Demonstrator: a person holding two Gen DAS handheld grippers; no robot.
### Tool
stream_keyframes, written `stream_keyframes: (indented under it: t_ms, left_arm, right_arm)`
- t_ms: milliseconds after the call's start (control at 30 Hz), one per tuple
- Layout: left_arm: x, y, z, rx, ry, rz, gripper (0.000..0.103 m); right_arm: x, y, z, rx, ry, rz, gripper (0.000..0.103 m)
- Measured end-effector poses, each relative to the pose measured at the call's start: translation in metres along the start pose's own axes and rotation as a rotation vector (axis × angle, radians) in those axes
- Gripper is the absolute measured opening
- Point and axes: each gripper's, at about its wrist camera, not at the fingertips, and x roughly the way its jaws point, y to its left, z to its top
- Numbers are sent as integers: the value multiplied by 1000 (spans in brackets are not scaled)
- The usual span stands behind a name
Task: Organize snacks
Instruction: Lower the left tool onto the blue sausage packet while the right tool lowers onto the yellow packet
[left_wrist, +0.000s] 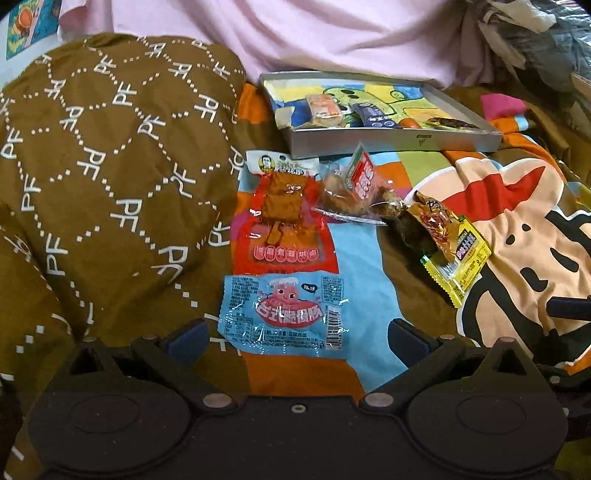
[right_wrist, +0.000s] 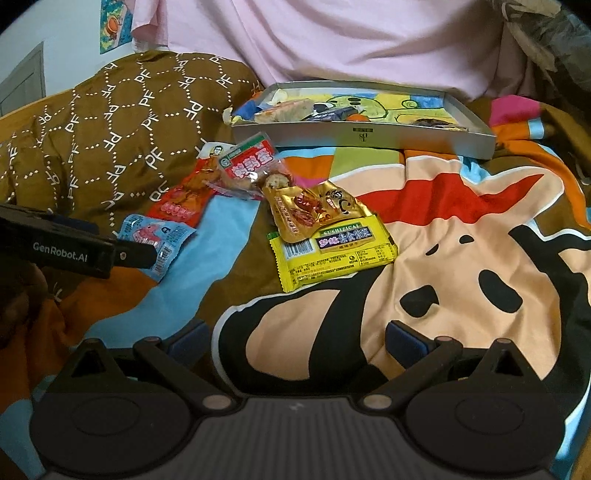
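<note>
Several snack packets lie on a colourful cartoon bedspread. A blue sausage packet (left_wrist: 282, 314) lies just ahead of my open, empty left gripper (left_wrist: 295, 338), between its fingers' line. Beyond it lie a red tofu packet (left_wrist: 282, 218), a red-label egg packet (left_wrist: 354, 184), a gold packet (left_wrist: 436, 225) and a yellow packet (left_wrist: 460, 264). A grey shallow box (left_wrist: 391, 142) at the back holds a few snacks. My right gripper (right_wrist: 295, 339) is open and empty, short of the yellow packet (right_wrist: 332, 254) and gold packet (right_wrist: 306, 210). The left gripper's body (right_wrist: 70, 251) shows beside the blue packet (right_wrist: 155, 240).
A brown quilt with white "PF" print (left_wrist: 110, 166) is heaped on the left. A pink sheet (left_wrist: 314, 37) hangs behind the box (right_wrist: 369, 138). Dark clothes or bags (left_wrist: 535, 44) are piled at the back right.
</note>
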Motion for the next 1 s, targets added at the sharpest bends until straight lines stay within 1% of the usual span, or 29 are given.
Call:
stream_keyframes:
  t_ms: [200,467,733,1000]
  left_arm:
    - [9,3,2,-30,17,0,102]
    - [22,1,10,-21,20,10,102]
    - [33,4,14,-37,26,2,102]
    - [36,7,15,-51,27,-13,102]
  right_arm:
    - [9,-1,9,-7,-14,-7,103]
    - [26,-12,28,-73,-17,-47,103]
    - [43,-24,39,-77,24,-51,103]
    - [56,-28,42,-64,53,-53,103]
